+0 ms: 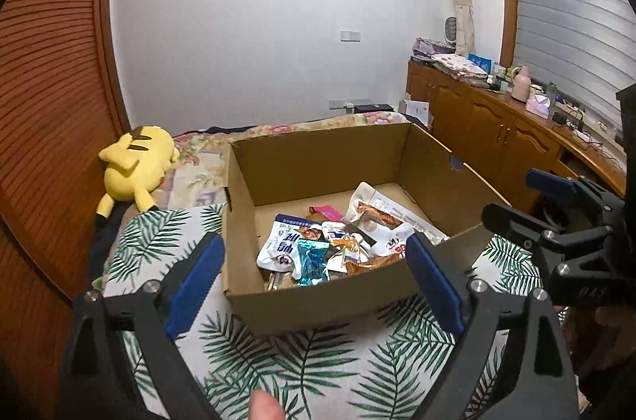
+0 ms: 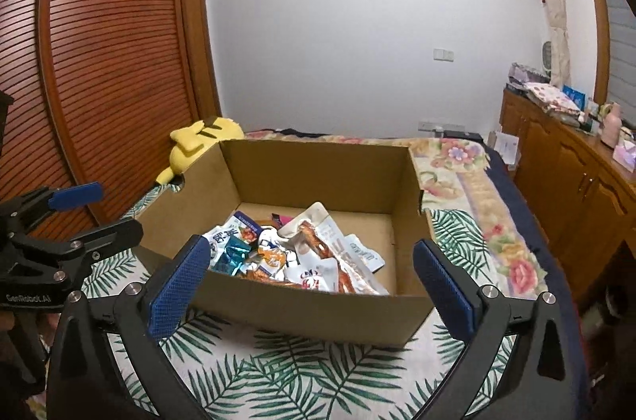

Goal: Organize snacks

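On the leaf-print bed, snack packets already fill the cardboard box; both tongs, left and right, spread empty, none seen left outside.

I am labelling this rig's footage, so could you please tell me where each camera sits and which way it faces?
Left wrist view: on the left hand-held gripper, open, looking forward and down into the cardboard box of snack packets; a fingertip shows at the bottom edge, the right hand-held gripper at the right.
Right wrist view: on the right hand-held gripper, open, facing the same box from its other side; the left one appears at the left edge.
Shared: box, snacks, yellow plush toy, leaf-print cloth.
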`<action>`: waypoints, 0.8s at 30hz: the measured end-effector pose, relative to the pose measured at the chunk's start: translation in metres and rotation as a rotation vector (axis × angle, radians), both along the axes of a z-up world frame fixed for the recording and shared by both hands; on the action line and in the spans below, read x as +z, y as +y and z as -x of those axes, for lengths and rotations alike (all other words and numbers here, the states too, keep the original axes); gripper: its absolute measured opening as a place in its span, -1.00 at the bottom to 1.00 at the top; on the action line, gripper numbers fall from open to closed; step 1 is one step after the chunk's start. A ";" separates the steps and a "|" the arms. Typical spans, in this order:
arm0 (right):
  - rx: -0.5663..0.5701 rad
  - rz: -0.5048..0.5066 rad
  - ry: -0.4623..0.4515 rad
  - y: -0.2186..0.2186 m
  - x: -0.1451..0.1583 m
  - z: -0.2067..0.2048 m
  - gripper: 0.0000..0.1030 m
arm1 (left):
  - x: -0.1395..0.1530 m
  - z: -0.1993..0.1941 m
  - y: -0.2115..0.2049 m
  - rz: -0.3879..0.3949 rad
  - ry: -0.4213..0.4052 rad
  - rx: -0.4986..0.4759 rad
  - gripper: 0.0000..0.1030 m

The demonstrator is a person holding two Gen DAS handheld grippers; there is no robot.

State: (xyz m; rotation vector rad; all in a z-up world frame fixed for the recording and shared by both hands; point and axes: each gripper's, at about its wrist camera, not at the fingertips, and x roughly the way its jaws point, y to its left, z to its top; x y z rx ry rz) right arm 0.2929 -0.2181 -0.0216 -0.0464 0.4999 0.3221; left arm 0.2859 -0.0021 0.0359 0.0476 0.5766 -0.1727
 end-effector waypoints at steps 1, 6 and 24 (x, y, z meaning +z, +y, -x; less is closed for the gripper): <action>-0.005 0.001 -0.005 -0.001 0.001 0.004 1.00 | 0.001 0.007 -0.001 -0.003 -0.003 0.001 0.81; -0.018 0.006 -0.025 -0.004 0.007 0.026 1.00 | 0.003 0.032 -0.006 -0.042 -0.013 0.027 0.81; -0.048 0.012 -0.100 0.001 0.025 0.124 1.00 | 0.010 0.133 0.010 0.002 -0.072 0.057 0.81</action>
